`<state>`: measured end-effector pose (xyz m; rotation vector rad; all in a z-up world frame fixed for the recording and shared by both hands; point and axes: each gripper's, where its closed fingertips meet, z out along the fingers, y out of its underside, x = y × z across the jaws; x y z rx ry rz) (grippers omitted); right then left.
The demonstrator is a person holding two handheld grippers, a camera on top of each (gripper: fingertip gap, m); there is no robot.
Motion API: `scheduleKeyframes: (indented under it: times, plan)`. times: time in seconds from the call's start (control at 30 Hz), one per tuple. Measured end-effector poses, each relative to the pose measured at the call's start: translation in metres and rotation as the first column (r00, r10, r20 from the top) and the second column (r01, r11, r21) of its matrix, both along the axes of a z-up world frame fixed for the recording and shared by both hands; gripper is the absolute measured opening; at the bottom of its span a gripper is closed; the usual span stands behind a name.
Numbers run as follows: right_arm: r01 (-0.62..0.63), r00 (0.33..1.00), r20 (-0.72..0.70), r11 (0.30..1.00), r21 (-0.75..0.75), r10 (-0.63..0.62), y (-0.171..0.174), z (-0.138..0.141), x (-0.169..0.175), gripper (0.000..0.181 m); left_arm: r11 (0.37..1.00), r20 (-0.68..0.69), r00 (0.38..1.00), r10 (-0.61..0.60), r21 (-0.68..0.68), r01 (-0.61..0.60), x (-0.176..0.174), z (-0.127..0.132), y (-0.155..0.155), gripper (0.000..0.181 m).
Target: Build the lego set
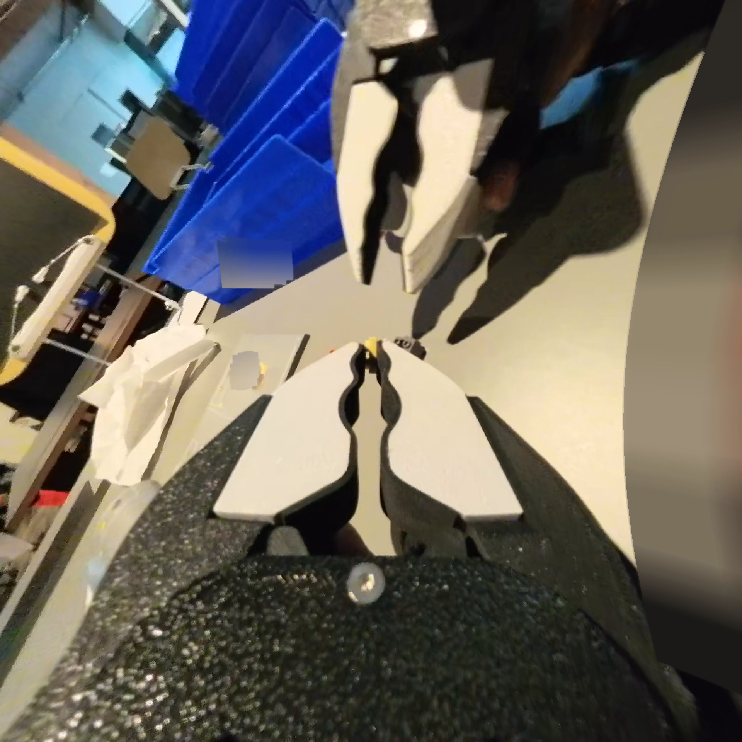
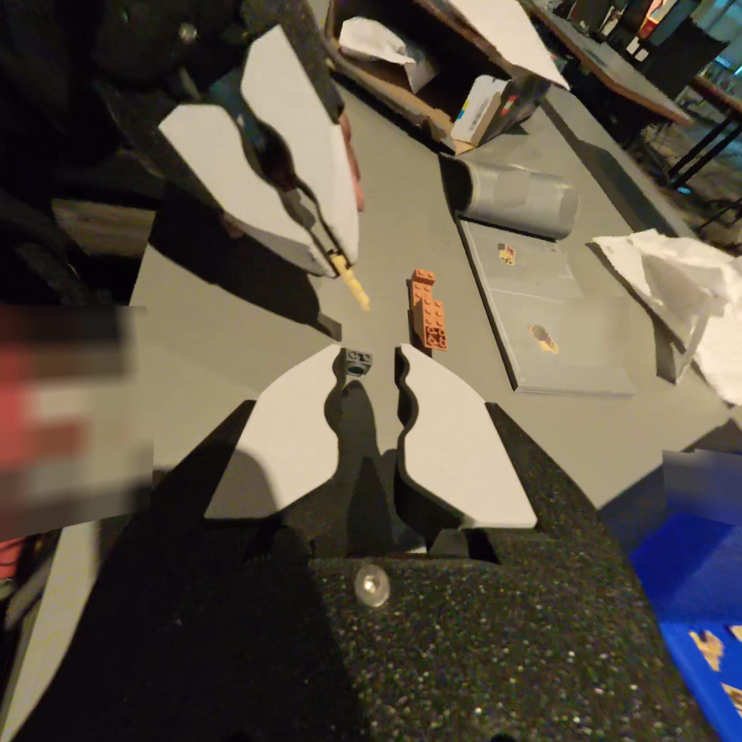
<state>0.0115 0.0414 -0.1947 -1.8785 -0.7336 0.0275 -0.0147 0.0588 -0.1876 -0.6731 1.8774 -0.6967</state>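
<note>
My left gripper [image 1: 371,353] is shut on a thin pale yellow lego plate [image 1: 371,344]. In the right wrist view that gripper [image 2: 337,269] comes in from the upper left, and the yellow plate [image 2: 353,287] sticks out of its tips above the table. My right gripper [image 2: 368,351] is open, low over the table. A small dark grey brick [image 2: 357,363] lies between its tips, close to the left finger. An orange-brown brick assembly [image 2: 429,313] lies just beyond. In the left wrist view the right gripper [image 1: 387,281] hangs open above the dark grey brick [image 1: 409,345].
An open instruction booklet [image 2: 554,321] lies to the right of the bricks, with crumpled white paper [image 2: 682,289] beyond it. A cardboard box [image 2: 401,80] stands at the back. Blue bins [image 1: 261,180] line the table [image 2: 241,361] edge, and one [image 2: 702,582] is at lower right.
</note>
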Motion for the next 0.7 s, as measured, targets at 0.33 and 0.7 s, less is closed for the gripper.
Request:
scheduleKeyframes:
  times: [0.33, 0.7]
  plan:
    - [0.077, 0.979, 0.199, 0.99, -0.117, -0.053, 0.009, -0.028, 0.0, 0.02, 0.995, 0.023, 0.999, 0.038, 0.095, -0.04, 0.0, -0.017, -0.001, 0.004]
    - [0.091, 0.988, 0.14, 0.974, -0.207, -0.063, 0.014, -0.033, 0.002, 0.02, 0.977, -0.006, 0.999, 0.054, 0.205, -0.052, 0.0, -0.03, -0.003, 0.005]
